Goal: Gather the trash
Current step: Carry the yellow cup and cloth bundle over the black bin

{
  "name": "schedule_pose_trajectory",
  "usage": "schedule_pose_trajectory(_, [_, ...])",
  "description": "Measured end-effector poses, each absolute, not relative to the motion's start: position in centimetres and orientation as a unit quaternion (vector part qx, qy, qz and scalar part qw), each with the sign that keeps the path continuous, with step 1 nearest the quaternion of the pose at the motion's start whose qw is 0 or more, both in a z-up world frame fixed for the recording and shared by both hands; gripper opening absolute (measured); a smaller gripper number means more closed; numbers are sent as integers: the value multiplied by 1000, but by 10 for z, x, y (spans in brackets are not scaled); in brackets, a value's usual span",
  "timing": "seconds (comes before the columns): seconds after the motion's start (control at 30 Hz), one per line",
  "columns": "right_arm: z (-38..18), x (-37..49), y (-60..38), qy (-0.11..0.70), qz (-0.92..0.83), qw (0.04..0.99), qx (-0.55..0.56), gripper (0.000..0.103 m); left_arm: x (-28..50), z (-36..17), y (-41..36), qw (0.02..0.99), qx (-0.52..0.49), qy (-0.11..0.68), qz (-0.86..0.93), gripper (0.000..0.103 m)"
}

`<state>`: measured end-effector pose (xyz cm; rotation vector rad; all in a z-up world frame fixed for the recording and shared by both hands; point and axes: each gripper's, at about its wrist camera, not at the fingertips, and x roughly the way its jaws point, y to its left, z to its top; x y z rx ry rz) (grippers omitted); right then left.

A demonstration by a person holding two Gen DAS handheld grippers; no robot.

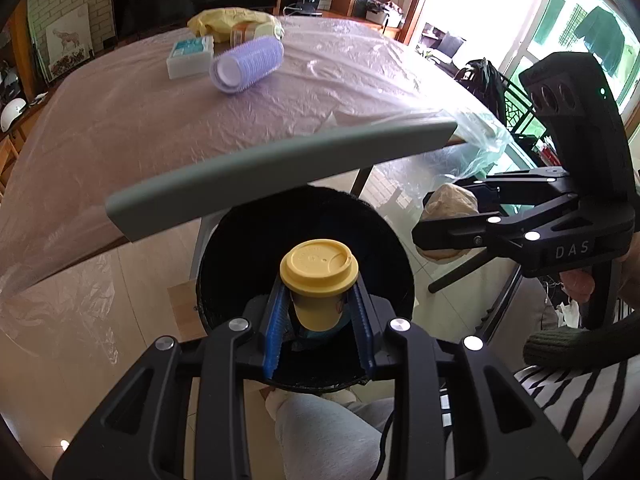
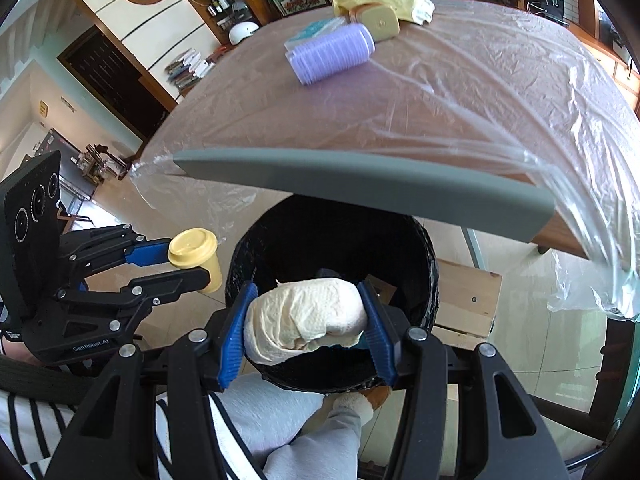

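Note:
A yellow lidded paper cup (image 1: 318,292) is clamped upright between the blue pads of my left gripper (image 1: 319,284), right over the mouth of a round black bin (image 1: 224,264) on the floor. My right gripper (image 2: 307,286) is shut on a crumpled cream paper wad (image 2: 308,316), also above the bin (image 2: 428,264). In the left wrist view the right gripper (image 1: 424,220) hangs at the bin's right with the wad (image 1: 450,204). In the right wrist view the left gripper (image 2: 190,262) and cup (image 2: 196,248) are beside the bin's left rim.
A table under a clear plastic sheet (image 1: 160,128) has a grey edge guard (image 1: 280,168) overhanging the bin. On it lie a purple hair roller (image 1: 246,64), a white box (image 1: 190,56), a yellow bag (image 1: 232,20) and a jar (image 2: 378,20). A person's grey-trousered leg (image 1: 332,432) is below.

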<state>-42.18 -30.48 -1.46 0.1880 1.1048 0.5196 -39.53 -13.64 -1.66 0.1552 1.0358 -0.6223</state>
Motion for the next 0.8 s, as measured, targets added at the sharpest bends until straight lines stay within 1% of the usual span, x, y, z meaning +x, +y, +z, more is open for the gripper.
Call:
schedule_pose_trajectory(0.4, [-40, -414, -297, 540, 225, 807, 79, 51, -388, -48, -147, 802, 96, 515, -286, 32])
schedule_pose_trajectory(0.8, [-59, -401, -285, 557, 201, 804, 45, 51, -379, -67, -156, 789, 129, 530, -283, 32])
